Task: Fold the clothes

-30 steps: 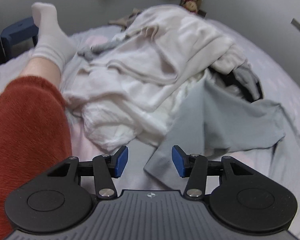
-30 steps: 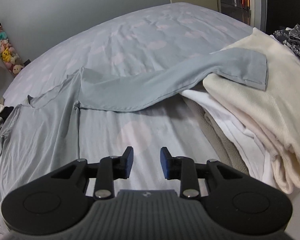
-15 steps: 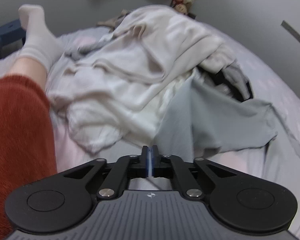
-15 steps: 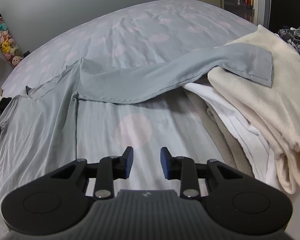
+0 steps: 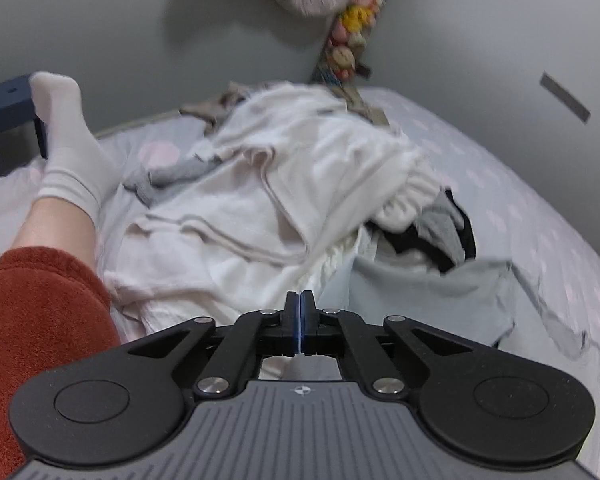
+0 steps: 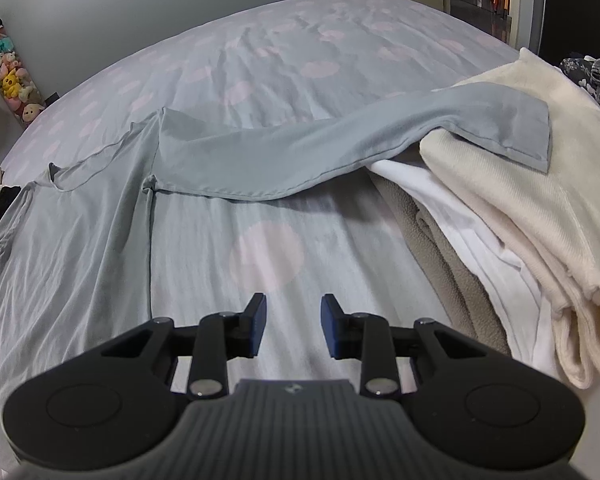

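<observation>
A pale grey long-sleeved shirt [image 6: 80, 240] lies spread on the bed, its sleeve [image 6: 300, 148] reaching right onto a stack of folded clothes [image 6: 520, 200]. My right gripper [image 6: 292, 308] hovers open over the bare sheet beside the shirt's side edge, nothing between its fingers. In the left wrist view my left gripper [image 5: 300, 300] is shut, and a corner of the grey shirt [image 5: 428, 296] runs into its pads and shows below them. The cloth rises off the bed there.
A heap of unfolded white and beige clothes [image 5: 300, 184] lies just beyond the left gripper. A person's leg in a rust-red garment [image 5: 40, 320] and white sock [image 5: 68, 140] rests at the left. The dotted bed sheet [image 6: 300, 40] stretches away; a tube of plush toys [image 5: 352, 28] stands by the wall.
The left gripper closed on the corner of the grey shirt and then rose, pulling the cloth up with it. The right gripper has stayed in place, open.
</observation>
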A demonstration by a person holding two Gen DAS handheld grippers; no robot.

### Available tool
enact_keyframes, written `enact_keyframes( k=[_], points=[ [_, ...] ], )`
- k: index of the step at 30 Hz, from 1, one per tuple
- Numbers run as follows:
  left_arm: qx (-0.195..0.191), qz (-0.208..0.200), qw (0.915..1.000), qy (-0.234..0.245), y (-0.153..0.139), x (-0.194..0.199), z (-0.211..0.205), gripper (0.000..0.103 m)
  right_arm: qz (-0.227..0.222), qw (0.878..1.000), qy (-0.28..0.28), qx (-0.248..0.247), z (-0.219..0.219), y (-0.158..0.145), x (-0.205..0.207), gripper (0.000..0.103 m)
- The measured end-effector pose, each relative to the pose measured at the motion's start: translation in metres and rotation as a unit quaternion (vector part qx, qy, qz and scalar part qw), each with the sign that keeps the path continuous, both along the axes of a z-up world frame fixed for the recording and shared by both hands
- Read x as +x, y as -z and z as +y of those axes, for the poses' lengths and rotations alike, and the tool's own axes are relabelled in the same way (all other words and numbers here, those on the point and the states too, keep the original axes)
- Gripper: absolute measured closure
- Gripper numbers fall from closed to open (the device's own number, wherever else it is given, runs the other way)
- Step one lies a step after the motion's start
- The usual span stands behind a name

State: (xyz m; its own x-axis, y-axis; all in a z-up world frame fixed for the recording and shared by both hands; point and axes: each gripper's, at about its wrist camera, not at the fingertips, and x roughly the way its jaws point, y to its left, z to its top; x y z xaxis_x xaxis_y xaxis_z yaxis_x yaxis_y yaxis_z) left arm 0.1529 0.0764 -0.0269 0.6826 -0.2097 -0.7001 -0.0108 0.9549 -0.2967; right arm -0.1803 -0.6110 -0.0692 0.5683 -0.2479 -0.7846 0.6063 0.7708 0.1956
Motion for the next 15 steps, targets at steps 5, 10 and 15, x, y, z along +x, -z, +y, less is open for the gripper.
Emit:
enact_keyframes(
  k=[5, 10, 15],
  points=[
    [0.007, 0.041, 0.9987, 0.03, 0.022, 0.002, -0.004, 0.09, -0.002, 1.0, 0.0, 0.001, 0.0, 0.001, 0.0, 0.061],
    [0.011, 0.093, 0.9953, 0.026, 0.045, 0.007, -0.006, 0.084, -0.004, 1.0, 0.001, 0.004, -0.001, 0.001, 0.0, 0.061],
    [0.006, 0.12, 0.9927, 0.013, 0.068, 0.011, -0.005, 0.082, -0.005, 1.0, 0.001, 0.005, -0.002, 0.0, -0.001, 0.061]
  ],
)
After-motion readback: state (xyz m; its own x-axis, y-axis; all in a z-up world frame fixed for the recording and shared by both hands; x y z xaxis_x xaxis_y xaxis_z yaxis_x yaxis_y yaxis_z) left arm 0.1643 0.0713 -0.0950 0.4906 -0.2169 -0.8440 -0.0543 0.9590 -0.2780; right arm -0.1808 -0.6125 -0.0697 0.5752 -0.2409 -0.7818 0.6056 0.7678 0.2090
